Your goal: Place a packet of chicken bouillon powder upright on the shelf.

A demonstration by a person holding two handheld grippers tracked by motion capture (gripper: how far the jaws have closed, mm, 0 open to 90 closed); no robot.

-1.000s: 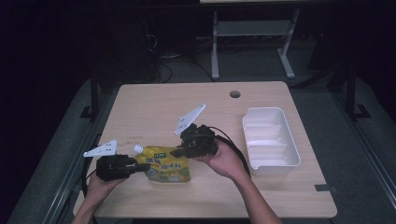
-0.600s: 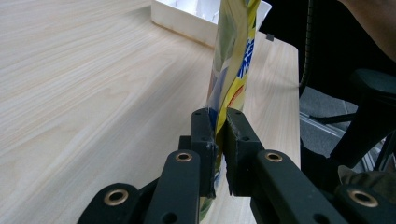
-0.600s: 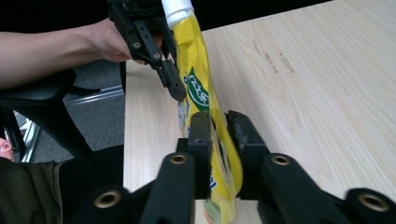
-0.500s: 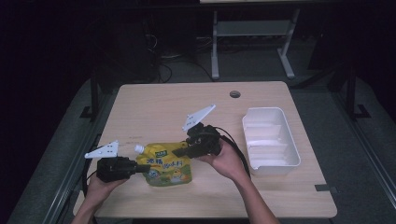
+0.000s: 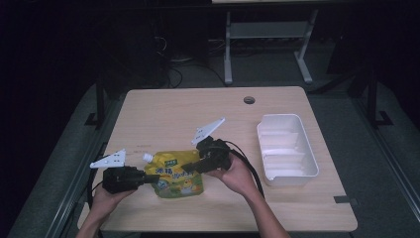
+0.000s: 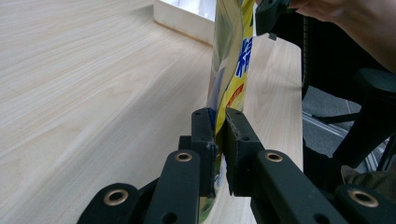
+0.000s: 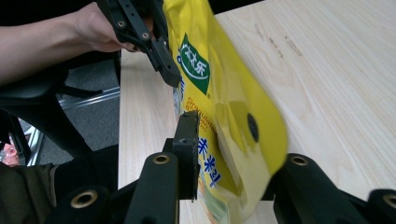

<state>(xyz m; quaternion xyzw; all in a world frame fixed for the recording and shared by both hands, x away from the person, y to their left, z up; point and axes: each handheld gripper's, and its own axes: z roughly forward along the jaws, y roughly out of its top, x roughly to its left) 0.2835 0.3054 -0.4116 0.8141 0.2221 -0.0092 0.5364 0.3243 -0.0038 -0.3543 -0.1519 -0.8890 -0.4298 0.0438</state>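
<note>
Glossy yellow foil-like pouch (image 5: 179, 174), matt pale wood-grain table (image 5: 188, 109), perhaps laminate.

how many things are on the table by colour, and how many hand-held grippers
yellow: 1, the spouted pouch
white: 1, the divided tray
black hand-held grippers: 2, the left hand-held gripper and the right hand-held gripper, both clamped on the pouch
total: 4

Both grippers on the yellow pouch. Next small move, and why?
Probably carry the yellow pouch right, toward the white tray. The left gripper is shut on one edge and the right gripper clamps the opposite edge, so it looks secured between them. The tray stands open to the right, apart from the pouch.
</note>
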